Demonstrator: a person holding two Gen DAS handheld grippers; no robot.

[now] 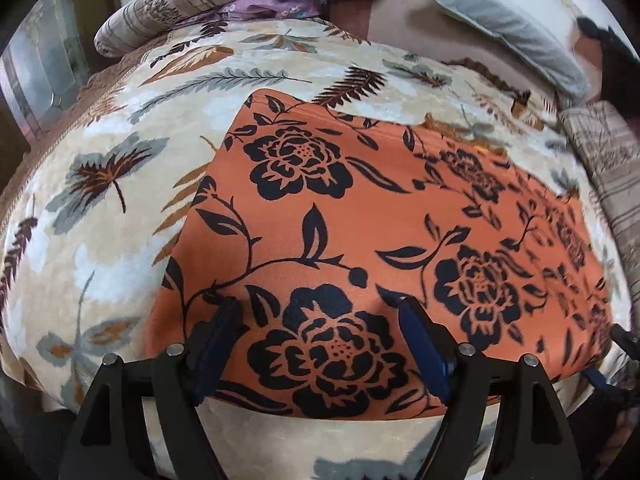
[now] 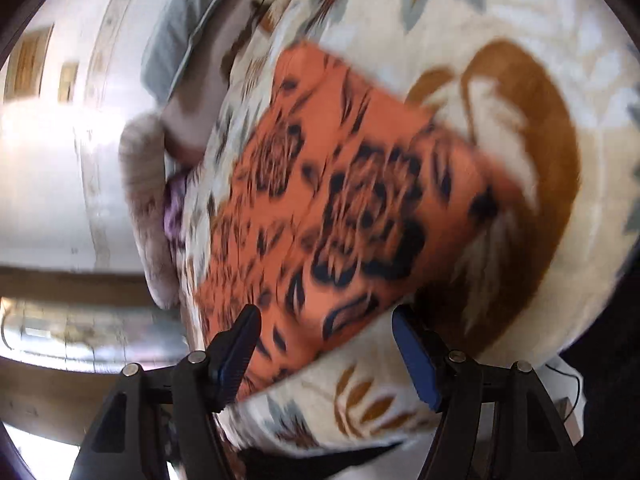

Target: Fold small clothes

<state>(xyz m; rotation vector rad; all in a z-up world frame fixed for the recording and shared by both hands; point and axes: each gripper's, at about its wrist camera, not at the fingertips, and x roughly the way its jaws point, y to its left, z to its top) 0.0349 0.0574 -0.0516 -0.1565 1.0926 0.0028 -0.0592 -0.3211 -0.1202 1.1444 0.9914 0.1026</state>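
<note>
An orange cloth with black flower print point(image 1: 360, 220) lies flat on a cream bedspread with leaf pattern point(image 1: 100, 200). My left gripper point(image 1: 318, 312) hovers over the cloth's near edge, jaws wide apart, nothing pinched between the blue pads. In the right wrist view the same orange cloth point(image 2: 340, 208) appears blurred and tilted. My right gripper point(image 2: 324, 320) stands open above the cloth's near corner, pads apart and not pressing on it. The right gripper's dark body point(image 1: 624, 344) peeks in at the right edge of the left wrist view.
A striped folded blanket point(image 1: 224, 0) and a purple garment point(image 1: 264, 6) lie at the bed's far end. A grey pillow point(image 1: 500, 24) rests at the far right. The bed edge point(image 2: 320, 432) drops off just below my right gripper, with floor beyond.
</note>
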